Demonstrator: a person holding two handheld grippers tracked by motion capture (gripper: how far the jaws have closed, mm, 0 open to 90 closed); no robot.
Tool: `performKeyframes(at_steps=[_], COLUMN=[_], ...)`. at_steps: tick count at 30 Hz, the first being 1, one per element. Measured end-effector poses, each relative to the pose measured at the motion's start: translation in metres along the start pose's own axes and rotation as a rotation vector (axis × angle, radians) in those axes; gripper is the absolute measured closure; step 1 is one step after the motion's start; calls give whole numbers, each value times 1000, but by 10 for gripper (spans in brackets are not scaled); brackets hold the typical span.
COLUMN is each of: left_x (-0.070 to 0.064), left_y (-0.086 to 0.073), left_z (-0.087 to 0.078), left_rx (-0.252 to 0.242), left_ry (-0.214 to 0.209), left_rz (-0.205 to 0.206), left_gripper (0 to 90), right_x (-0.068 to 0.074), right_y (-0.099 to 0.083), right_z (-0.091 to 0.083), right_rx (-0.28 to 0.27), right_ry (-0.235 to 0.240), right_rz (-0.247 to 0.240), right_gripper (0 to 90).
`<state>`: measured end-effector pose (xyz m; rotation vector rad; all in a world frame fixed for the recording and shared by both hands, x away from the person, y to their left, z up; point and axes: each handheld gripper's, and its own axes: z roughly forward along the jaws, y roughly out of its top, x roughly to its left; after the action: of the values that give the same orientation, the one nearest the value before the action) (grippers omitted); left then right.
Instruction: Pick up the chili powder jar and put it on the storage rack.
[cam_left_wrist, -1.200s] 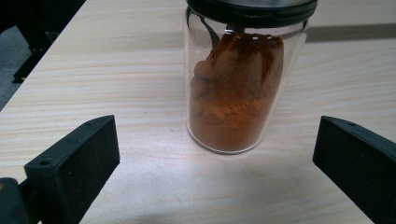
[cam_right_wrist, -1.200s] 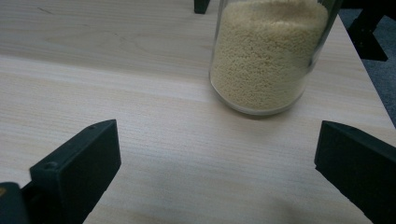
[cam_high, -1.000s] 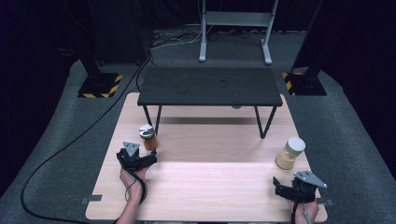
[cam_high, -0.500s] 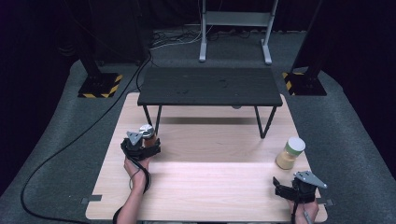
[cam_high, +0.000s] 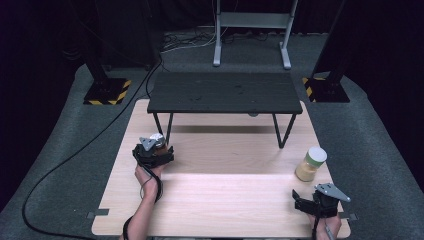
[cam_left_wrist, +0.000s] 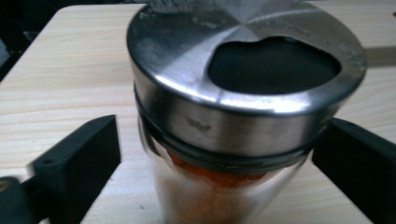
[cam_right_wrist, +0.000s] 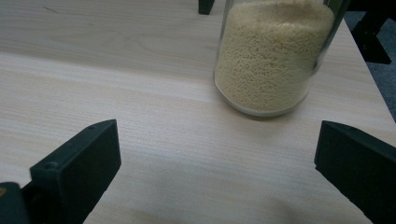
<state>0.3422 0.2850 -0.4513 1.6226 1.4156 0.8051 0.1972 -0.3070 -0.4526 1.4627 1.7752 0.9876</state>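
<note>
A glass spice jar (cam_left_wrist: 233, 116) with a steel lid and orange powder stands on the wooden board (cam_high: 225, 195) at the left. It sits between the jaws of my left gripper (cam_left_wrist: 219, 154), which stand wide with a gap on each side, so the gripper (cam_high: 154, 148) is open around the jar (cam_high: 157, 138). At the right, a jar of pale yellow grains (cam_high: 310, 164) with a cream lid stands upright. My right gripper (cam_high: 309, 199) rests near the front right corner, open, with the grain jar (cam_right_wrist: 273, 56) a short way ahead of its jaws (cam_right_wrist: 217, 158) and not touched.
A low black table (cam_high: 225, 92) spans the back of the board on thin legs (cam_high: 167, 129), close behind the spice jar. A black cable (cam_high: 75, 155) trails over the grey floor at the left. The board's right edge runs beside the grain jar.
My left gripper has moved forward and slightly right, so the spice jar now stands between its open jaws. The right gripper and the grain jar have not moved.
</note>
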Motion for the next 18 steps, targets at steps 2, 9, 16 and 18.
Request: performKeyframes(at_steps=[2, 9, 16, 18], left_x=[-2, 0, 5, 6], left_y=[-1, -7, -10, -11], left_z=[1, 3, 2, 2], left_rx=[-1, -13, -19, -20], left_ry=[9, -3, -14, -15], left_rz=[-2, -16, -23, -19], left_gripper=[131, 228, 295, 297], right_x=[0, -1, -1, -1], right_y=[0, 0, 0, 0], right_z=[0, 0, 0, 0], right_rx=[0, 0, -1, -3], right_ry=[1, 3, 3, 3], right_rz=[3, 6, 8, 11], right_gripper=[0, 0, 0, 0])
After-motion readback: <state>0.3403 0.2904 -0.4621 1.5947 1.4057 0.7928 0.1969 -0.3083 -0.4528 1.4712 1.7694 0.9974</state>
